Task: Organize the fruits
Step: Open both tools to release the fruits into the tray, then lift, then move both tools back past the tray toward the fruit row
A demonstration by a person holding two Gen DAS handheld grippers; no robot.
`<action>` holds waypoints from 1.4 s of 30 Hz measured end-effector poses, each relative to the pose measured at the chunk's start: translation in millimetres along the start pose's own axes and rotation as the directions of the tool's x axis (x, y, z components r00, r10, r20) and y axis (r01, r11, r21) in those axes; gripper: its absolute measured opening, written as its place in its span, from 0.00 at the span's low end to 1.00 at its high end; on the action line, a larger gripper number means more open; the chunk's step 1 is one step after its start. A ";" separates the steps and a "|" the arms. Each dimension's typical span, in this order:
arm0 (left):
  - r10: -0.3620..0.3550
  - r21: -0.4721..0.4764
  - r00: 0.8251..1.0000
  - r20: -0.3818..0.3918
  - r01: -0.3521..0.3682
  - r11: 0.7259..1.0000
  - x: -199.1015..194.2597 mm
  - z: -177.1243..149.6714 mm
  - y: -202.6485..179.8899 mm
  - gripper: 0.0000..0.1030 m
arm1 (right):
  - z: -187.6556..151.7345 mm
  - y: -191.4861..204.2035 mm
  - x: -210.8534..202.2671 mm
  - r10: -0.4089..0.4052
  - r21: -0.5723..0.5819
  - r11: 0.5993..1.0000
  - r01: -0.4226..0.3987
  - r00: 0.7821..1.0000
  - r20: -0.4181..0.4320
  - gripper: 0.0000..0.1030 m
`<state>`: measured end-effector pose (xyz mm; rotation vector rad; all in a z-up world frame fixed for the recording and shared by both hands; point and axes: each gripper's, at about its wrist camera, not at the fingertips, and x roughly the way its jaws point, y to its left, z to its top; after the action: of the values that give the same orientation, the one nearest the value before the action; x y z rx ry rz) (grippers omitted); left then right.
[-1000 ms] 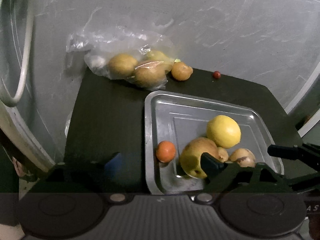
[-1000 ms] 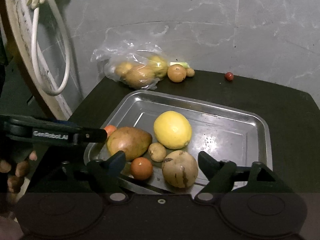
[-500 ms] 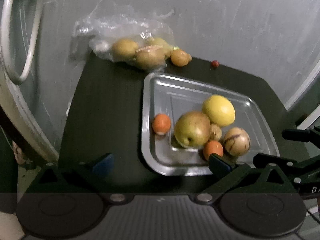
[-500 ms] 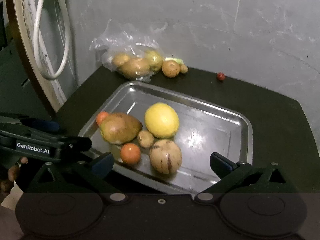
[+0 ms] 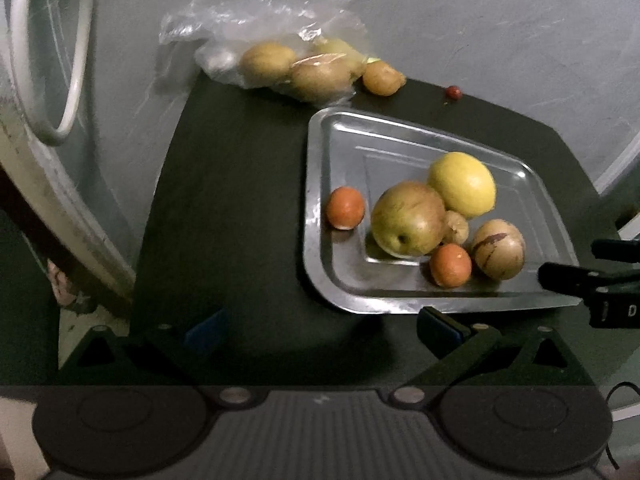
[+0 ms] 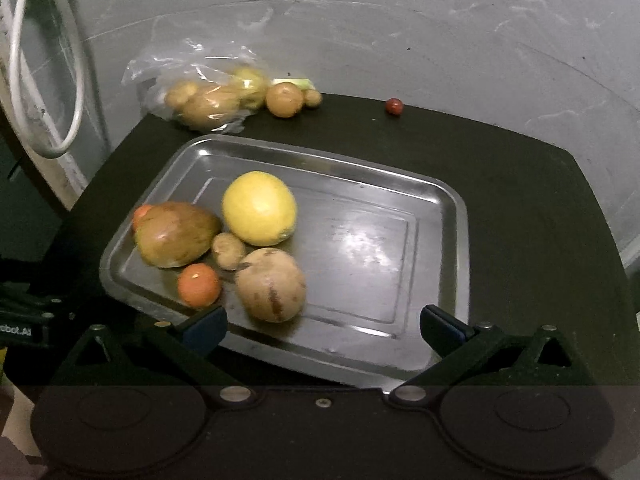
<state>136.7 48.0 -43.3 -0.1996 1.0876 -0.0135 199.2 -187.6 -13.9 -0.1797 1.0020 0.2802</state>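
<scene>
Six fruits are sitting bunched in the lower left part of the metal tray (image 6: 440, 216): a yellow lemon (image 6: 259, 208), a large pear (image 6: 176, 234), a striped melon (image 6: 271, 285), two small oranges (image 6: 199, 285) and a small brown fruit (image 6: 228, 251). More fruit is waiting in a plastic bag (image 6: 204, 88) at the upper left, with a loose orange fruit (image 6: 284, 99) beside it and a tiny red berry (image 6: 394, 106) near the top centre of the table (image 6: 540, 208). The right claw (image 6: 323, 322) is hovering wide and empty at the tray's near edge. The left claw (image 5: 322, 324) is gaping wide too, holding nothing. Likely risks: a finger is nudging the tray rim and the round fruits are rolling, or the slippery bag is snagging and spilling when it is pulled.
</scene>
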 end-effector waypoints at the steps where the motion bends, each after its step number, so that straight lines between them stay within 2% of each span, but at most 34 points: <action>1: 0.008 -0.005 1.000 -0.009 -0.008 1.000 1.5 0.9 -0.2 0.99 | 0.6 -1.9 1.0 -0.003 -0.005 1.000 0.003 1.000 0.003 0.99; 7: 0.055 0.004 0.997 -0.045 -0.055 0.998 6.2 11.4 -9.8 0.99 | 9.6 -18.8 3.0 0.002 -0.008 1.000 -0.002 0.998 0.061 0.99; 12: 0.095 0.027 0.995 -0.038 -0.094 0.995 5.9 32.6 -24.1 0.99 | 24.5 -39.0 6.6 0.010 -0.022 1.000 -0.007 0.991 0.131 0.99; 22: 0.149 -0.102 0.989 -0.022 -0.150 0.983 18.1 82.8 -29.1 0.99 | 54.2 -72.6 35.3 0.011 -0.087 0.996 0.007 0.980 0.201 0.99; 28: 0.160 -0.121 0.987 0.007 -0.158 0.980 27.7 100.5 -39.1 0.99 | 63.5 -84.6 50.0 0.019 -0.077 0.997 -0.004 0.980 0.197 0.99; 35: 0.166 -0.057 0.983 0.076 -0.162 0.985 36.5 119.2 -57.1 0.99 | 75.6 -90.5 61.4 0.028 -0.083 0.996 -0.010 0.976 0.216 0.99; 42: 0.144 0.078 0.967 0.210 -0.163 0.983 48.0 142.2 -79.2 0.99 | 91.4 -108.1 76.4 0.048 -0.075 0.997 -0.032 0.973 0.228 0.99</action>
<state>291.1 -12.9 -8.3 -0.0293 0.8929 0.0930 345.1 -253.6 -28.3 -0.1871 0.7675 0.3650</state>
